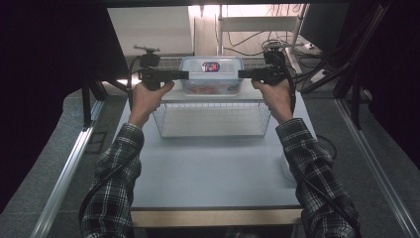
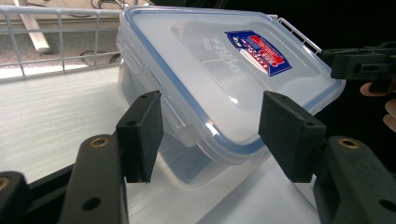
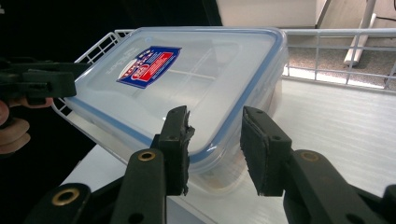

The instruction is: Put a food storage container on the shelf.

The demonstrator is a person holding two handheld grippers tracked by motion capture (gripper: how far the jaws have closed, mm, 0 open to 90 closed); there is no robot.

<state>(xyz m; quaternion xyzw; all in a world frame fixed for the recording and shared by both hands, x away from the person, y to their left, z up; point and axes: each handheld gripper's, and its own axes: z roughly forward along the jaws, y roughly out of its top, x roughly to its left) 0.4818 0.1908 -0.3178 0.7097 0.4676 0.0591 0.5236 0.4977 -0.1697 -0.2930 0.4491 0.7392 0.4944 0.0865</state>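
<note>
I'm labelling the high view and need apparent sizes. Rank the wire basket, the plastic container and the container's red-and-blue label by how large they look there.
1. wire basket: largest, spanning wider than the container.
2. plastic container: clearly smaller.
3. label: smallest, a small patch on the lid.

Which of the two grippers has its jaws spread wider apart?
The left gripper: its jaws gape wide around the plastic container's corner, while the right gripper shows a narrower gap.

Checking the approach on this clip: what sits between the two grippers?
The lidded clear container on the wire rack lies between the left gripper and right gripper, one at each end; the high view shows it.
</note>
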